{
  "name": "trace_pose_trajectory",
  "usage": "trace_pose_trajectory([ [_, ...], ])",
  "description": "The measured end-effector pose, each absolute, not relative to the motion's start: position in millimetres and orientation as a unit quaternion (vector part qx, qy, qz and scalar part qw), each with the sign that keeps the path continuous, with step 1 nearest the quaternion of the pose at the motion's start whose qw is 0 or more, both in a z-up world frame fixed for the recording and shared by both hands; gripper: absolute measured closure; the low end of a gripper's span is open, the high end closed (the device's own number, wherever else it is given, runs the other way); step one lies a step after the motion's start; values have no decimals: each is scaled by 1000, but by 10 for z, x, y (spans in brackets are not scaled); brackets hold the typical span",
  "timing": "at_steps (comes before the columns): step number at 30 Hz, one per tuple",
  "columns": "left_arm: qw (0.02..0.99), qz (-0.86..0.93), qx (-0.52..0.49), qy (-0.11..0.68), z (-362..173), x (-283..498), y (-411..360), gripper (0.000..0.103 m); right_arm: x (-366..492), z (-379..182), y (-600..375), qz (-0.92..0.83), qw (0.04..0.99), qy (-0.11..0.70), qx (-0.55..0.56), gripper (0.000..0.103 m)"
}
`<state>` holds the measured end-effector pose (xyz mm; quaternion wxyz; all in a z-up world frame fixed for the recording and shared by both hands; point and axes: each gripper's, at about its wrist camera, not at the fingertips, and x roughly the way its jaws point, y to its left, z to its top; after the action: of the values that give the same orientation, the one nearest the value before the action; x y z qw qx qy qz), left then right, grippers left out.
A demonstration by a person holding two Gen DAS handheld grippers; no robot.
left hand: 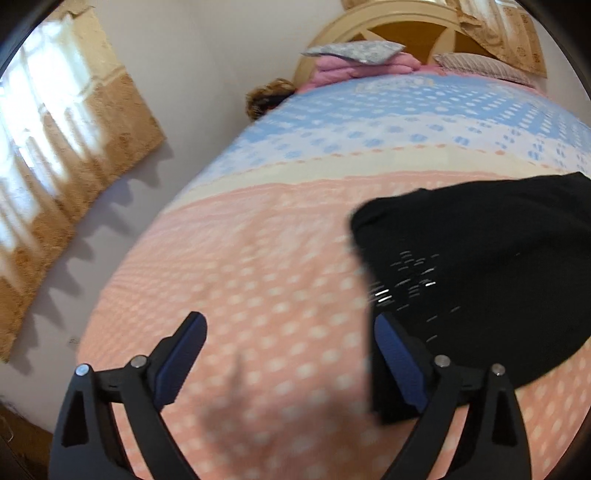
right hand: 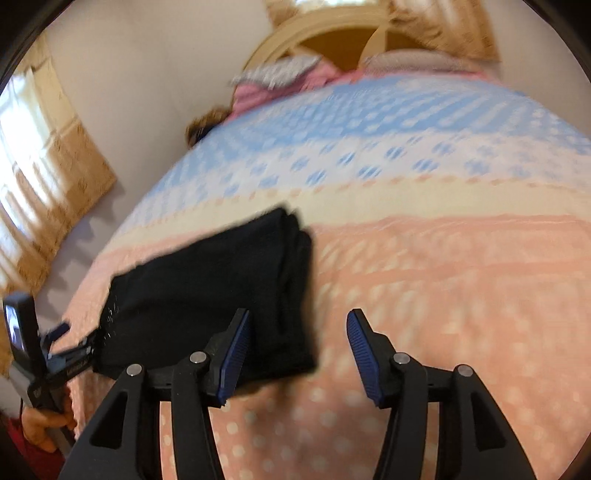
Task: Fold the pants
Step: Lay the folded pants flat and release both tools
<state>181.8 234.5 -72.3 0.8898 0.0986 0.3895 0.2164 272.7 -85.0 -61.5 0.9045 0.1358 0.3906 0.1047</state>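
The pants (left hand: pixel 476 273) lie as a black folded bundle on the bed (left hand: pixel 258 258), on the pink dotted band of the bedspread, on the near side of the cream stripe that divides pink from blue. Taking the pants as the landmark:

The left gripper (left hand: pixel 290 332) sits at their left edge, low over the spread. Its 2 jaws stand wide apart with only pink spread between them. Its right finger (left hand: pixel 397 365) overlaps the lower left corner of the pants in the left wrist view; blur keeps me from telling whether it touches the cloth. Nothing is gripped: the tool is released.

The right gripper (right hand: pixel 297 332) sits at the pants' near right corner. Its jaws are parted, not pressing on anything. The left finger (right hand: pixel 234 358) lies over the right edge of the pants in the right wrist view, the right finger (right hand: pixel 364 350) is clear of them over bare spread. The gap between the pads shows the corner of the pants and pink spread.

In the right wrist view the left gripper (right hand: pixel 62 347) appears at the far left end of the pants, held by a hand (right hand: pixel 40 424).

Beyond the pants, past the blue band, pillows (left hand: pixel 354 51) rest against a cream headboard (left hand: pixel 388 14). Left of the pants, a curtain (left hand: pixel 55 147) hangs on the wall.
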Motion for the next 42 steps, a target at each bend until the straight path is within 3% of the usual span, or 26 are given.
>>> trace_pose_trajectory([
  [2, 893, 228, 91, 376, -636, 1764, 2394, 8, 2569, -425, -912, 66, 928, 347, 116, 48],
  [3, 898, 227, 81, 367, -574, 1762, 2393, 8, 2539, -339, -885, 60, 937, 331, 97, 54],
  [4, 906, 221, 71, 355, -514, 1776, 2368, 8, 2514, -228, -792, 60, 947, 309, 64, 64],
  [5, 916, 207, 62, 339, -447, 1783, 2317, 8, 2523, -169, -696, 69, 950, 303, 42, 90],
  [6, 925, 190, 54, 324, -386, 1815, 2226, 8, 2565, -126, -551, 89, 948, 305, 16, 94],
  [10, 935, 122, 13, 332, -456, 2014, 1953, 10, 2803, -267, -202, 145, 927, 347, 6, 94],
  [15, 895, 144, 6, 422, -985, 2234, 1967, 14, 2892, -802, -151, 135, 896, 422, 12, 94],
  [24, 915, 139, -1, 380, -696, 2322, 2035, 10, 2956, -439, -148, 152, 923, 352, 23, 94],
  [30, 905, 155, -32, 394, -815, 2693, 2160, 8, 3534, -765, -6, 141, 898, 416, 31, 93],
  [38, 888, 153, -51, 431, -989, 2756, 2189, 7, 3589, -814, 115, 125, 904, 409, -13, 93],
  [42, 892, 158, -20, 423, -886, 2562, 2114, 7, 3394, -667, 30, 138, 905, 401, 39, 93],
])
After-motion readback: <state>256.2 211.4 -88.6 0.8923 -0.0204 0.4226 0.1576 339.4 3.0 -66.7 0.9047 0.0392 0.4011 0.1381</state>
